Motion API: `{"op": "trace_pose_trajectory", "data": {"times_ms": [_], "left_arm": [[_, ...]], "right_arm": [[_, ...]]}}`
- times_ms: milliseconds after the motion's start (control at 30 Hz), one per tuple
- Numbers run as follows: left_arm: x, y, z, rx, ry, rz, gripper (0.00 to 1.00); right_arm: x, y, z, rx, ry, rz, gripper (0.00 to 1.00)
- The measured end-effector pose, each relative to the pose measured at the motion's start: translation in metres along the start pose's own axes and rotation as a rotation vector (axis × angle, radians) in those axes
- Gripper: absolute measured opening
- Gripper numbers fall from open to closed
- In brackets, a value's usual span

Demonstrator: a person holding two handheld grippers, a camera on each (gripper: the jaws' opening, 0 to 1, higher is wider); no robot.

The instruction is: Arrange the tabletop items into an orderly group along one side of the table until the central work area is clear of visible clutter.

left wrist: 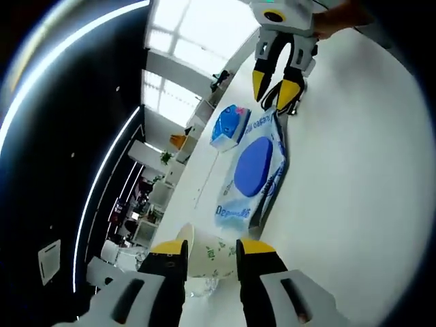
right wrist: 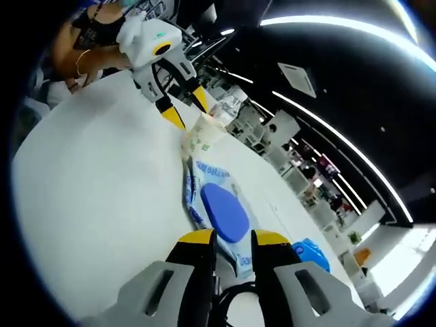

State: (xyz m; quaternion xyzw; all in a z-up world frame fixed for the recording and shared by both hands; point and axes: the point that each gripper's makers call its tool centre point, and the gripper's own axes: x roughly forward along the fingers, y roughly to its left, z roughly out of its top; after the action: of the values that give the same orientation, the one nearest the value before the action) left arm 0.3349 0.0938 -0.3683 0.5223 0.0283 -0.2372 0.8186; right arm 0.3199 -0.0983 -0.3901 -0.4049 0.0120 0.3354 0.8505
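A paper cup [left wrist: 208,257] with green print lies on its side on the white table [left wrist: 361,170], right at the tips of my left gripper [left wrist: 212,248], whose jaws stand open on either side of it. Beyond the cup lies a flat wet-wipes pack [left wrist: 251,170] with a blue oval lid. A small blue tissue pack [left wrist: 228,126] sits beside its far end. My right gripper [left wrist: 276,92] stands at that far end, jaws a little apart. In the right gripper view, my right gripper [right wrist: 234,238] straddles the wipes pack [right wrist: 218,204] edge, with the cup [right wrist: 204,134] and left gripper [right wrist: 187,110] beyond.
The table [right wrist: 88,177] is bare and wide on one side of the row of items. A person's arm [right wrist: 82,54] holds the left gripper, and a hand [left wrist: 340,17] holds the right one. The blue tissue pack [right wrist: 313,252] lies near my right jaw. Office furniture stands past the table edge.
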Motion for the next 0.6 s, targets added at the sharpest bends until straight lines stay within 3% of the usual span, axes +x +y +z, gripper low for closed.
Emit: {"op": "trace_pose_trajectory", "data": {"times_ms": [200,600], "left_arm": [[-0.002,0.004,-0.004,-0.062,-0.017,-0.031,0.28],[0.002,0.014,-0.017,-0.015,0.032,-0.031,0.28]], "right_arm": [[-0.003,0.001,0.0,0.031,-0.009,0.006,0.19],[-0.011,0.011,0.006,0.197,-0.074,0.062,0.34]]}}
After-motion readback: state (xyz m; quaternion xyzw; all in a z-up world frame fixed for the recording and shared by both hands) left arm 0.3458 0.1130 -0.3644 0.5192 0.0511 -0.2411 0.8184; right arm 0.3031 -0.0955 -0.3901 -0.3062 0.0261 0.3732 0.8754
